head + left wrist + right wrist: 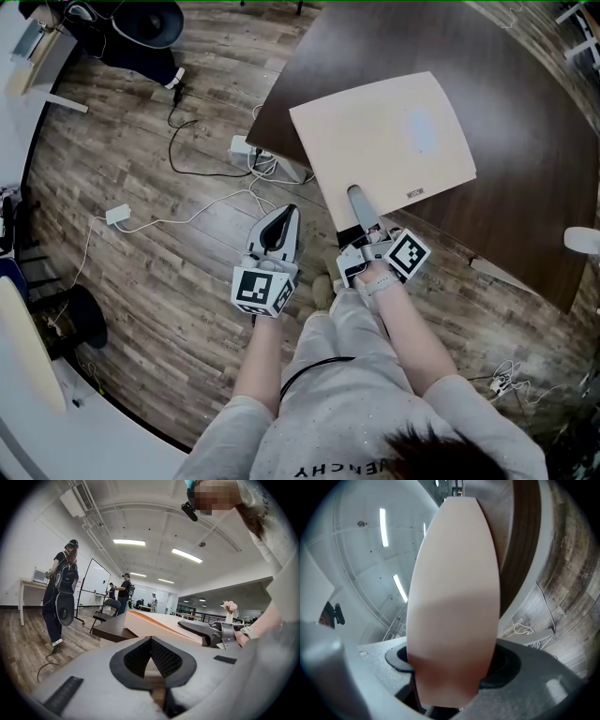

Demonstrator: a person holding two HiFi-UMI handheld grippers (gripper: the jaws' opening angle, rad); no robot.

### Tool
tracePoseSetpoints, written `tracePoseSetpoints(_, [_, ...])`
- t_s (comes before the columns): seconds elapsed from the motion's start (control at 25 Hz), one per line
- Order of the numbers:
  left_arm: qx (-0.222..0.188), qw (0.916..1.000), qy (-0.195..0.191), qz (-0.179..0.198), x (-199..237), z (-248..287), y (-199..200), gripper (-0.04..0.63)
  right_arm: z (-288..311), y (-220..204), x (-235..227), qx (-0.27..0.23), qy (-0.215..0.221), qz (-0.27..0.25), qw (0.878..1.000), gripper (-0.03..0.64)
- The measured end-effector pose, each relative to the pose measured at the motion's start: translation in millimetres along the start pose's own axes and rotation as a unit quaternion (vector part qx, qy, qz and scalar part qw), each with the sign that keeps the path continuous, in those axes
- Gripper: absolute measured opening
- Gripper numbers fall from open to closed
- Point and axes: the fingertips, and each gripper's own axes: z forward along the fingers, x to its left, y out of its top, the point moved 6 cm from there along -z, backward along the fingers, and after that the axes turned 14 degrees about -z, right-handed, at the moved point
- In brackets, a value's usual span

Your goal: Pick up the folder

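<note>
Floor, left: loose cables [202, 211], a white adapter [118, 215] and a power strip [246, 148] lie on wood planks beside the table corner. Left gripper [289, 214]: held over the floor just short of the table, jaws together, nothing between them. Right gripper [357, 195]: jaws standing wide astride the near edge of the folder [384, 141], one jaw lying over its top face, the other hidden beneath; dark gaps show on either side of the sheet, so the pads do not appear to press yet. Folder: cream, flat and thin, lying on the near-left part of the dark table [525, 122], its near strip overhanging the table edge. Handling, judged: light, fairly stiff card with some flex, smooth faced, likely to sag or pivot if pinched at one point only; the overhanging strip is the natural hold, since a jaw can pass beneath it there. Clearance: open floor lies below the overhang, and the tabletop is bare beyond the folder. A white object [583, 240] sits well apart at the far right.
</note>
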Motion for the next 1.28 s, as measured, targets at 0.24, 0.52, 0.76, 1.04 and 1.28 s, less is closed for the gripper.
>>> tracePoseSetpoints(0.24, [-0.001,1.0000,0.006,-0.004,-2,-5,-4,-0.002,2,0,2,-0.001,0.012,0.007,1.000,0.319])
tracePoseSetpoints(0.52, [-0.004,0.9999,0.013,-0.003,1,-13,-2,-0.002,1,0,2,-0.002,0.009,0.009,1.000,0.279])
tracePoseSetpoints(0.76, [-0.004,0.9998,0.017,-0.003,6,-17,0,-0.002,3,-1,3,-0.001,0.011,0.010,1.000,0.268])
tracePoseSetpoints(1.04, [-0.008,1.0000,0.006,0.002,-5,-19,3,-0.002,-12,11,9,-0.001,0.010,-0.017,1.000,0.265])
tracePoseSetpoints(1.28, [-0.011,0.9999,-0.006,0.008,-21,-18,8,-0.002,-27,26,18,0.007,0.007,-0.058,0.998,0.265])
